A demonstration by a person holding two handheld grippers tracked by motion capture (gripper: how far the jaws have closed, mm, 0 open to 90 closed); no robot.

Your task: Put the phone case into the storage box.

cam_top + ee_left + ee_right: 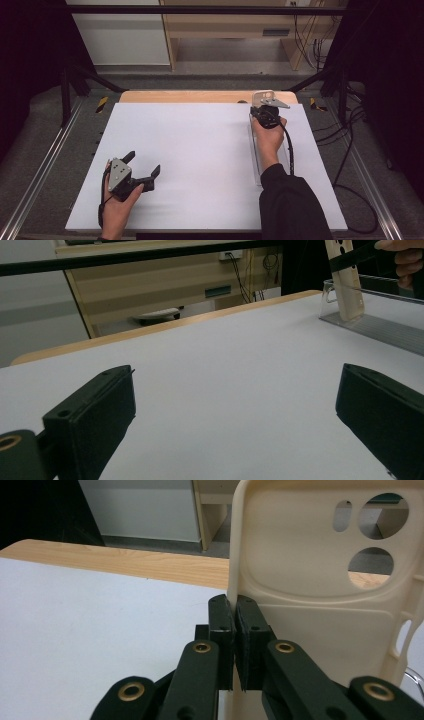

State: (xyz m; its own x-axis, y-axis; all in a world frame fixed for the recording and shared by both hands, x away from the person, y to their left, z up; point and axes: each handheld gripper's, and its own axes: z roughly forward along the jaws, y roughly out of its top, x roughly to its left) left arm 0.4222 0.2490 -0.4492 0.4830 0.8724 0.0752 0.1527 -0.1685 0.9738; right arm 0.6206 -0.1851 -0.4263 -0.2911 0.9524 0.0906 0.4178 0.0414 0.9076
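A cream phone case (310,580) with round camera cut-outs stands upright, and my right gripper (235,625) is shut on its side edge. In the high view that gripper (263,103) holds the phone case (262,95) at the table's far right, above the far end of a clear plastic tray (256,155). The left gripper view has the phone case (347,285) far off with its lower end down at the clear tray (380,327). My left gripper (143,163) rests at the near left, open, with bare table between its jaws (235,410).
A white board (200,160) covers the table, with a wooden strip (200,96) along its far edge. Metal rails (40,170) and black frame posts flank the table. Cables (350,165) trail on the floor at the right. A wooden cabinet (225,25) stands beyond.
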